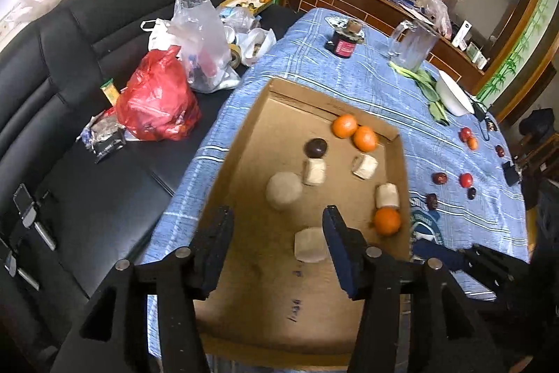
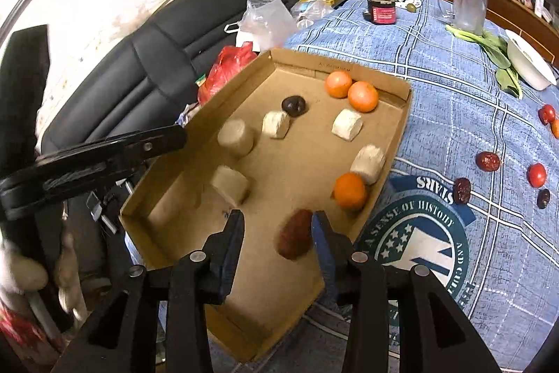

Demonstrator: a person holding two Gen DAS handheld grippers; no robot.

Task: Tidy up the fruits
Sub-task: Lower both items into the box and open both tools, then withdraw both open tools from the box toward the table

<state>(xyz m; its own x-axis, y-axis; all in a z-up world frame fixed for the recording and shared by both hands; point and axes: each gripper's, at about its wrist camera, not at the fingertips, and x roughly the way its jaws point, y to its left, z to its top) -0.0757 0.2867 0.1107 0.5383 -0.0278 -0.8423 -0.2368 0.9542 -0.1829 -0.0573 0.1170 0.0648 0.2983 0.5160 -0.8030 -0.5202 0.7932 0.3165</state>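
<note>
- Two views, catalogued in turn.
- Left wrist view: left gripper (image 1: 277, 242) hangs over the box (image 1: 244, 128), jaws released, nothing pressed between them. A pale block (image 1: 311, 245) lies in the box just beyond the right finger, blurred.
- Box stock here: three oranges, two (image 1: 354, 131) at the far wall and one (image 1: 387, 221) at the right wall; a dark fruit (image 1: 315, 147); a pale round (image 1: 283, 190); further pale blocks.
- Loose stock on the bench (image 1: 349, 83): small red fruits (image 1: 465, 179) and dates (image 1: 440, 178), well apart from the box, not yet sorted.
- Right wrist view: right gripper (image 2: 277, 233) is also over the box, jaws released. A red date (image 2: 295, 235), blurred, sits between them beside the right finger; whether that finger touches it I cannot tell. It appears to be dropping into the box's near end.
- Other gripper seen at left (image 2: 115, 149), above the box rim.
- Handling advice, as judgement: keep both sets of jaws parted until clear of the box walls, then go to the loose fruits at the right. Approach each from above and close gently, since dates are soft and round fruits will roll.
</note>
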